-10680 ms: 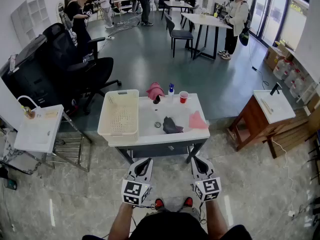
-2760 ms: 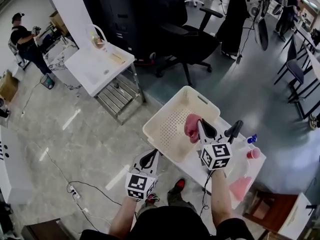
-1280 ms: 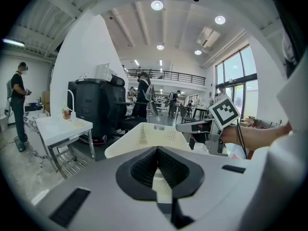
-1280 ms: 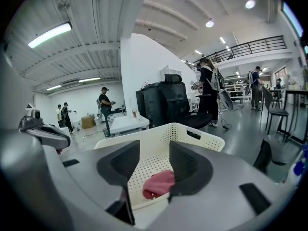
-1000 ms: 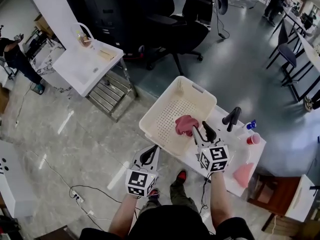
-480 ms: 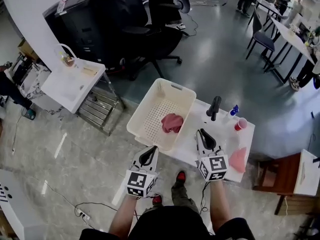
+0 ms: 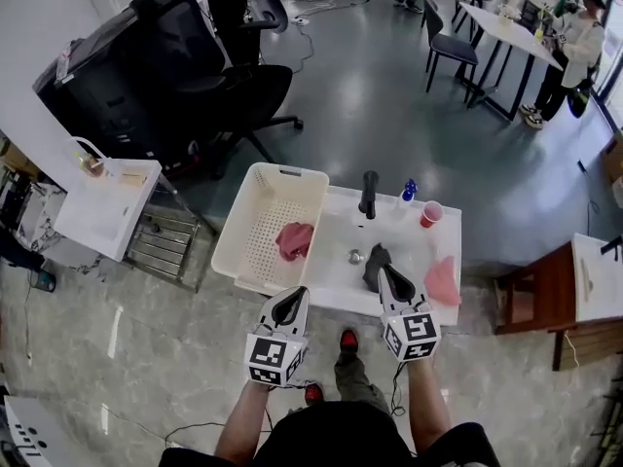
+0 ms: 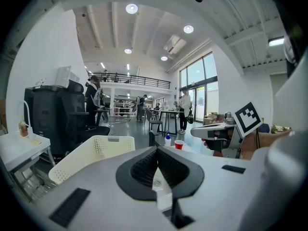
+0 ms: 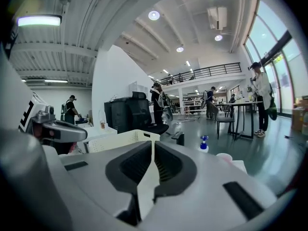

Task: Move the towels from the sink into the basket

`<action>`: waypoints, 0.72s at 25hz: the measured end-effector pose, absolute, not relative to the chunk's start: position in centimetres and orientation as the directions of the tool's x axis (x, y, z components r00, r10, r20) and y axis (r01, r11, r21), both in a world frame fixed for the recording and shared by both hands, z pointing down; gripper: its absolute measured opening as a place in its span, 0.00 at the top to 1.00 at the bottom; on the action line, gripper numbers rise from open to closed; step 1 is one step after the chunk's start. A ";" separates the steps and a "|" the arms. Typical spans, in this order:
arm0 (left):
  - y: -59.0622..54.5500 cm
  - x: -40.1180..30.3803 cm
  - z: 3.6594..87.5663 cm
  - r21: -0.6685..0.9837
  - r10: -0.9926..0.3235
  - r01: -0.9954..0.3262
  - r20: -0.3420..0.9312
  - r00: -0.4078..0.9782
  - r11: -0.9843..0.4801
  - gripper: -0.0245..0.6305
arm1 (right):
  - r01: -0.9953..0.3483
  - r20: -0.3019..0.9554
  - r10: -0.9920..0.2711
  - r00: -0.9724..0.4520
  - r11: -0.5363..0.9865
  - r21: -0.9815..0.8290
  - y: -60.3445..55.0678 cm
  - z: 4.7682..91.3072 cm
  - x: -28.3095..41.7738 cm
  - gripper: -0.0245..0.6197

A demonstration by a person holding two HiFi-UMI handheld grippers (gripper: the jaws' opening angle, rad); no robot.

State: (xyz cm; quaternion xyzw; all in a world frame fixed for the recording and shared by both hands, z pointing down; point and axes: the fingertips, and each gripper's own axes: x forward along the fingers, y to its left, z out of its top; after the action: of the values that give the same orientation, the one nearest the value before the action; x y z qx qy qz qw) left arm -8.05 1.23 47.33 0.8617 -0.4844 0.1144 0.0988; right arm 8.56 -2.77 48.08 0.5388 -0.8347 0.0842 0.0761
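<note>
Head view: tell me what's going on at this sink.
A person is moving towels from the sink into the basket with two hand-held grippers. One pink towel already lies in the basket. A dark towel sits in the sink, and a pink cloth lies at its right side. The right gripper, its jaws just closed on nothing, points toward the dark towel. The left gripper is shut and empty too.

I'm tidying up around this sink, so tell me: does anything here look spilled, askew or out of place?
Nothing is spilled or damaged; the red cup stands upright. One pink towel lies on the counter right of the sink, not in it, while a dark towel sits crumpled in the basin.
</note>
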 end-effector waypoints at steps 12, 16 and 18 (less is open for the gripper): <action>0.7 -1.7 49.7 0.093 -0.713 -0.774 0.335 0.617 -0.626 0.95 | -0.953 0.304 -0.904 -0.301 0.287 -0.092 0.0 52.2 14.0 0.90; 0.0 0.1 51.3 0.109 -0.683 -0.754 0.357 0.638 -0.648 0.95 | -0.955 0.345 -0.890 -0.297 0.278 -0.105 0.1 54.3 15.0 0.90; -0.6 0.8 52.3 0.121 -0.669 -0.747 0.370 0.645 -0.654 0.95 | -0.955 0.368 -0.881 -0.297 0.275 -0.112 0.0 55.6 15.2 0.90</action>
State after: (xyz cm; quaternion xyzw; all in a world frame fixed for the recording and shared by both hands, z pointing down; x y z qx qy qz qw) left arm 0.78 -0.57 52.27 0.8972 -0.3944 0.1480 0.1325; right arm 15.24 -0.04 55.56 0.5810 -0.7899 0.1574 0.1173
